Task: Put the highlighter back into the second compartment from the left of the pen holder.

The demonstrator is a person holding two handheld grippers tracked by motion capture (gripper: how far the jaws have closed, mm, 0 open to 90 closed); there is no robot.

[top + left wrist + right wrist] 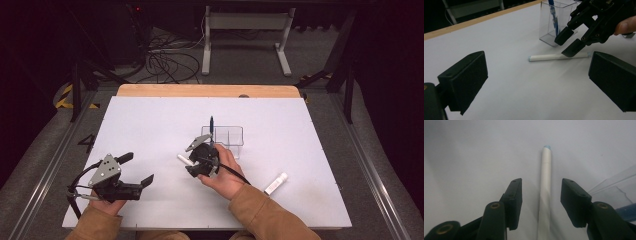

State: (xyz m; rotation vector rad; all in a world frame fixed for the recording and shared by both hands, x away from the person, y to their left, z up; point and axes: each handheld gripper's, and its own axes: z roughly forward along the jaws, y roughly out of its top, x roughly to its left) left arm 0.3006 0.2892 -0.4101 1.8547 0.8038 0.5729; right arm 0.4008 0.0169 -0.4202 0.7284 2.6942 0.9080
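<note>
as jaws gape | right gripper (541,202) straddles white marker (545,185)

A dim room around a bright white table

The white tabletop (150,120) has a pale wooden edge (207,90) along its far side. Beyond it lies grey floor (245,65), with tangled black cables (167,62) and a white metal stand (247,30). Yellow-black hazard tape (64,96) marks the left floor, and the far background is dark
</note>
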